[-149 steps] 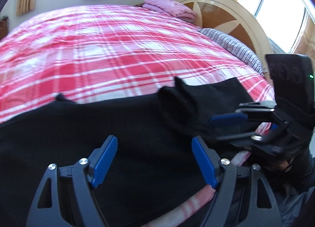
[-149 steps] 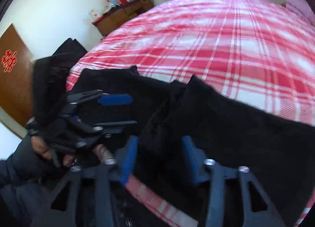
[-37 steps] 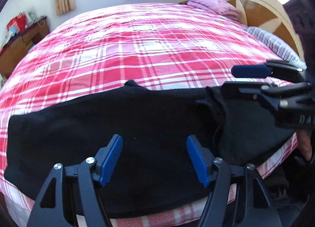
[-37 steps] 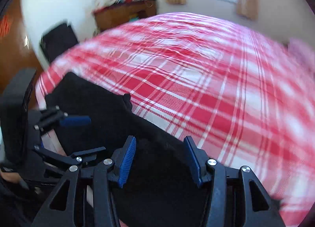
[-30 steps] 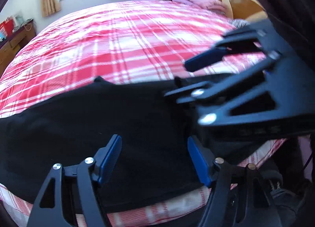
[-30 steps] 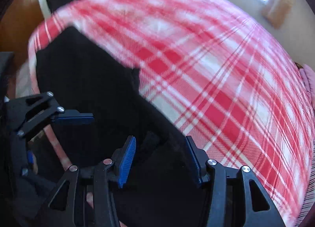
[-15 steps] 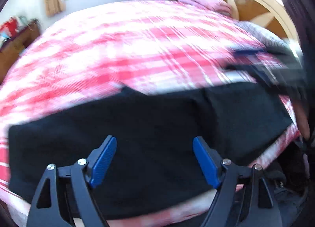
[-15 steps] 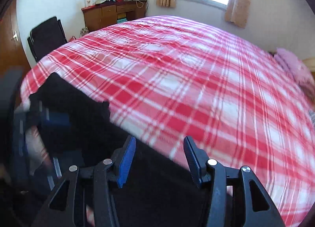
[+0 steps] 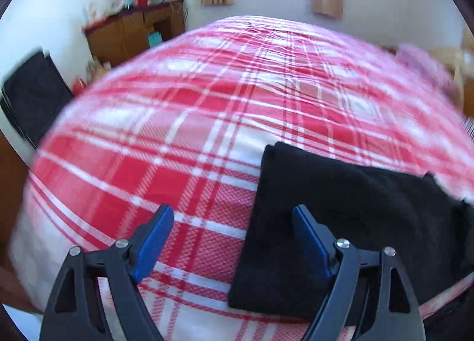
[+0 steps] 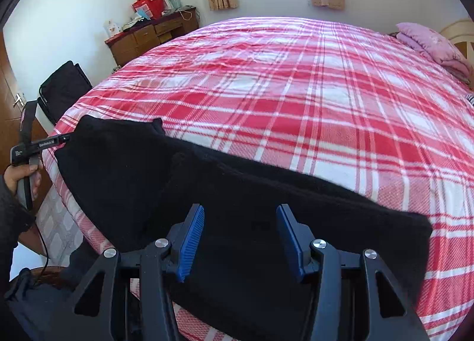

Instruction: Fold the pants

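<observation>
Black pants [image 10: 237, 193] hug the bed's [image 10: 296, 89] near edge; both hand-held grippers gape, empty.

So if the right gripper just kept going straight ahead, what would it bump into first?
Most likely the black pants spread on the red plaid bedspread. The open right gripper points right over them, though its height above the cloth is unclear.

bare bedspread [image 10: 326, 98] beyond pants [image 10: 237, 199]

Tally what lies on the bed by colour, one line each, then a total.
Black: 1, the pants, spread along the near edge of the red plaid bedspread.
Pink: 1, the folded bedding at the head end.
Total: 2
</observation>
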The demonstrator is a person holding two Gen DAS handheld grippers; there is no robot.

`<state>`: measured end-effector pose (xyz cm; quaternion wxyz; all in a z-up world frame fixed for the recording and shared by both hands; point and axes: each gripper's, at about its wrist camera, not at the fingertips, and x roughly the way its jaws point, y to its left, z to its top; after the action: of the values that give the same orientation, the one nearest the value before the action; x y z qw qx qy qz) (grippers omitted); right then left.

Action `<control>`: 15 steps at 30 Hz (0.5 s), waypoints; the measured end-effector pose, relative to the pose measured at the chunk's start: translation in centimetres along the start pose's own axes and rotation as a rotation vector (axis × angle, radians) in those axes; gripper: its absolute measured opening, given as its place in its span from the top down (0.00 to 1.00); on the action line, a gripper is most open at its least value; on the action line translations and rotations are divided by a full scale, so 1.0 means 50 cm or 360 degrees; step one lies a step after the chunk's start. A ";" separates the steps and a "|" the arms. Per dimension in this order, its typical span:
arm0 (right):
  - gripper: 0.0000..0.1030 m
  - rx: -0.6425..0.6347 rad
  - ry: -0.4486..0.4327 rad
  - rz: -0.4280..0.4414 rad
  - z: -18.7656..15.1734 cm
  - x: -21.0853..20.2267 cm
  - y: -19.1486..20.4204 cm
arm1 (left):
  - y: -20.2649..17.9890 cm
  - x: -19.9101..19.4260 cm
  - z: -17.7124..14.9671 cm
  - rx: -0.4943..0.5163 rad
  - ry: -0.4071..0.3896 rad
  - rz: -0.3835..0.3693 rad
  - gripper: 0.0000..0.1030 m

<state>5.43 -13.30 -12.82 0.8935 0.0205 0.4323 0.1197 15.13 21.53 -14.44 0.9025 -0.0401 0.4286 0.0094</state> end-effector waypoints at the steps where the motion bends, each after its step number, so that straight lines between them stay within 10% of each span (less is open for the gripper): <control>1: 0.49 0.0007 0.0007 0.0003 -0.004 0.002 -0.003 | 0.006 0.002 -0.006 -0.0046 -0.0007 -0.0041 0.18; 15: 0.48 -0.0006 -0.0031 -0.0043 -0.023 0.017 -0.002 | -0.064 0.014 -0.015 0.0093 -0.0017 -0.0245 0.31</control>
<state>5.05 -13.26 -14.21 0.8992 0.0140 0.4236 0.1084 15.14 18.29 -15.23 0.9037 -0.0466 0.4194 -0.0722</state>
